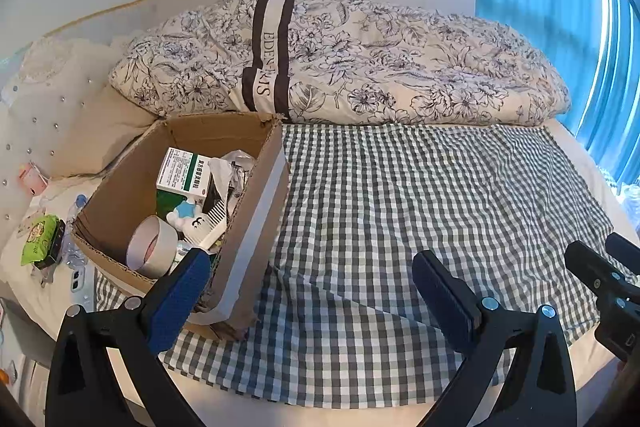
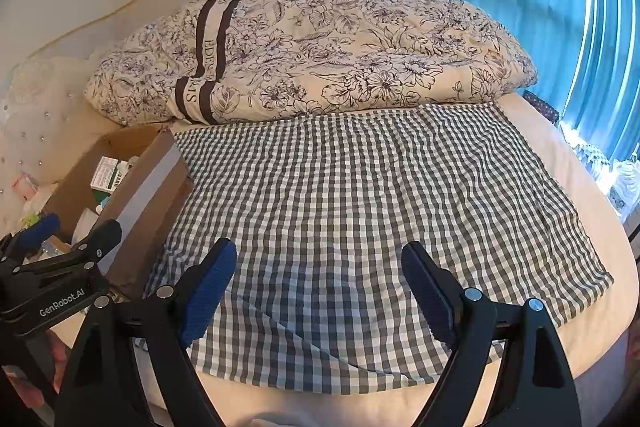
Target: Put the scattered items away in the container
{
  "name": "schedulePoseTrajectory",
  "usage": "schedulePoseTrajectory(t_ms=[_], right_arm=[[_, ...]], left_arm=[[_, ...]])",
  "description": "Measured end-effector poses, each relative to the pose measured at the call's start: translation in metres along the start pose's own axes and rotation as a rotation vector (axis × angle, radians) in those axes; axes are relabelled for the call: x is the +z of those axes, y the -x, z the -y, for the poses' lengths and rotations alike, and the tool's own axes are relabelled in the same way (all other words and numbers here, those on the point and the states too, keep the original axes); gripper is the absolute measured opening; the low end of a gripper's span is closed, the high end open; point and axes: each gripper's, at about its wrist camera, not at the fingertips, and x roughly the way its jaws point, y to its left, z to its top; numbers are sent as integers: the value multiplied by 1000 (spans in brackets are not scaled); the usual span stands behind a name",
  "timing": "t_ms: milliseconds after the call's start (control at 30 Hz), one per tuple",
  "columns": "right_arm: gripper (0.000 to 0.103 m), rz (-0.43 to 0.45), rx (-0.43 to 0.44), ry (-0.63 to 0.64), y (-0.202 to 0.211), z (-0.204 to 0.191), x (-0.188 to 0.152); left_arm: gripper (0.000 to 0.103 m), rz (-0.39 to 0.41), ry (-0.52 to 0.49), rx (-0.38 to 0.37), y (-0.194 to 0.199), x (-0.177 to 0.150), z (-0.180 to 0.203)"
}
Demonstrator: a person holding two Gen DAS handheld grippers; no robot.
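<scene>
The open brown cardboard box [image 1: 176, 203] sits at the left edge of the grey-and-white checked cloth [image 1: 400, 211], already holding a tape roll [image 1: 152, 247] and green-and-white medicine carton [image 1: 182, 169]. The left gripper [image 1: 312, 291] and right gripper [image 2: 320, 287] hang spread and empty above bare cloth, seemingly nothing left to gather.

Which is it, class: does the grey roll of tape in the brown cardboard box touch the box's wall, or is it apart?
Touching. The left wrist view shows the grey roll of tape leaning against the near wall of the brown cardboard box, no gap visible.
</scene>
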Motion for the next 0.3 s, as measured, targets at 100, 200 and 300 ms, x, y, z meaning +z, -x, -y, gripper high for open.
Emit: schedulePoseTrajectory(t_ms=[100, 200, 300], right_arm=[[85, -11, -1, 4, -2, -1, -1], [85, -22, -2, 0, -5, 0, -2], [85, -24, -2, -5, -5, 1, -4]], left_arm=[[103, 12, 6, 34, 0, -1, -1], [103, 38, 15, 98, 2, -3, -3], [103, 24, 30, 80, 1, -4, -7]])
